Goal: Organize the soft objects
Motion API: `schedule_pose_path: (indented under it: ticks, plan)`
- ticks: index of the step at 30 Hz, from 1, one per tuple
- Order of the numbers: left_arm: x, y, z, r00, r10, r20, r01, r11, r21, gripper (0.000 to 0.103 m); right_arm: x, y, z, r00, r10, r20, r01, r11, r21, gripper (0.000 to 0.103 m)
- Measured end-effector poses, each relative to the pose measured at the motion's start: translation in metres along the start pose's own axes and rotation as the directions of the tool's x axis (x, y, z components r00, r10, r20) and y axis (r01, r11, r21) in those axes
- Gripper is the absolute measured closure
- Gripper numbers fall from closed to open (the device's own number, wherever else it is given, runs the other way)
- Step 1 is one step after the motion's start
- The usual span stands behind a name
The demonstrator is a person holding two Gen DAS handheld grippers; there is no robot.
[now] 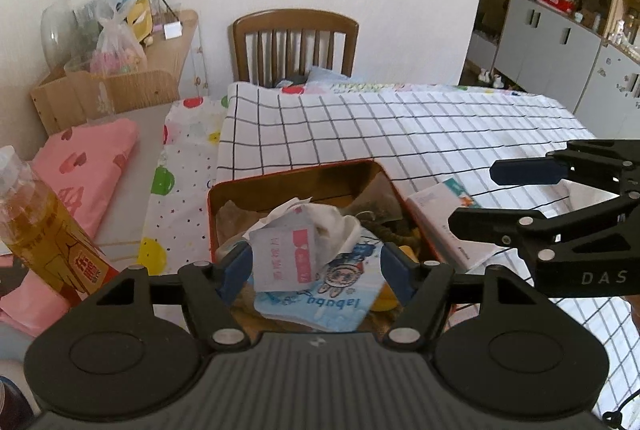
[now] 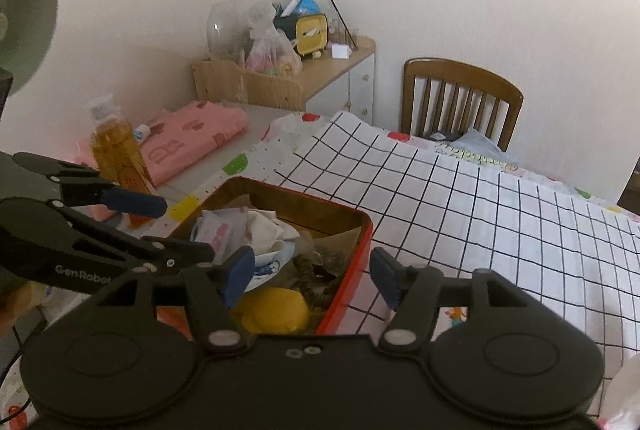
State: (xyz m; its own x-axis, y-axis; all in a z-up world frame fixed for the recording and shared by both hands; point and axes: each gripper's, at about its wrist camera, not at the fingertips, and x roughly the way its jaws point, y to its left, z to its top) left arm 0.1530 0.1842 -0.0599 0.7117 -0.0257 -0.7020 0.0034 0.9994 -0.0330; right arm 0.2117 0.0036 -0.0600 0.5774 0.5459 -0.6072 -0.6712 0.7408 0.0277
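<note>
**Both grippers wide over the tin, nothing held**

Left gripper [image 1: 316,270], bottom centre of left wrist view: jaws wide, blue pads apart, nothing pinched. Seen between them, lower down, a white/pink packet [image 1: 286,258] and a blue "labubu" packet [image 1: 332,298].

Right gripper [image 2: 312,276], bottom centre of right wrist view: also wide, empty. It shows at right edge of left view [image 1: 480,194].

Red tin [image 2: 362,230] sits mid-frame on a checked cloth [image 2: 480,214]. Inside: packets + crumpled white cloth [image 2: 262,224] in upper-left part, yellow soft thing [image 2: 272,310] at near edge, brown striped item [image 2: 308,276] beside it, can't tell what.

A box [image 1: 448,210] lies just right of tin. Oil bottle [image 1: 36,214] at left edge, pink cloth [image 1: 88,162] behind it. Chair [image 1: 294,42] at top centre.
</note>
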Motion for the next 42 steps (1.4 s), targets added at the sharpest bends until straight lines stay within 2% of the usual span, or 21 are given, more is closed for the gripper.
schedule_pose_path:
  ticks: [7, 11, 18, 29, 35, 37, 40, 42]
  plan:
    - [-0.023, -0.01, -0.002, 0.999, -0.01, 0.038, 0.01, 1.0, 0.004, 0.032, -0.028, -0.001, -0.006, 0.999, -0.002, 0.037, 0.001, 1.0, 0.018, 0.031]
    - [-0.034, -0.015, -0.003, 0.998, -0.013, 0.06, 0.014, 1.0, -0.001, 0.021, -0.041, -0.001, -0.011, 0.998, 0.003, 0.058, -0.005, 0.999, 0.035, 0.026]
    - [-0.053, -0.024, -0.006, 0.994, -0.02, 0.106, 0.02, 1.0, 0.003, 0.021, -0.067, 0.0, -0.02, 0.995, 0.017, 0.102, -0.021, 0.999, 0.035, 0.017]
    - [-0.079, -0.039, -0.015, 0.985, -0.047, 0.168, 0.048, 0.999, -0.001, 0.02, -0.103, 0.003, -0.033, 0.986, -0.007, 0.165, -0.001, 0.999, 0.048, 0.004]
    - [-0.089, -0.056, -0.019, 0.978, -0.054, 0.201, 0.045, 0.998, 0.049, 0.019, -0.117, 0.002, -0.038, 0.981, -0.031, 0.19, 0.018, 0.997, 0.069, 0.0]
    - [-0.092, -0.062, -0.019, 0.977, -0.055, 0.206, 0.042, 0.997, 0.067, 0.016, -0.121, 0.001, -0.04, 0.98, -0.039, 0.196, 0.024, 0.997, 0.076, 0.0]
    - [-0.097, -0.07, -0.019, 0.971, -0.07, 0.23, 0.051, 0.995, 0.088, 0.004, -0.126, 0.002, -0.042, 0.977, -0.05, 0.206, 0.033, 0.996, 0.083, 0.0]
    - [-0.101, -0.073, -0.019, 0.966, -0.089, 0.244, 0.069, 0.993, 0.092, 0.004, -0.13, 0.003, -0.045, 0.976, -0.06, 0.211, 0.044, 0.996, 0.077, 0.0]
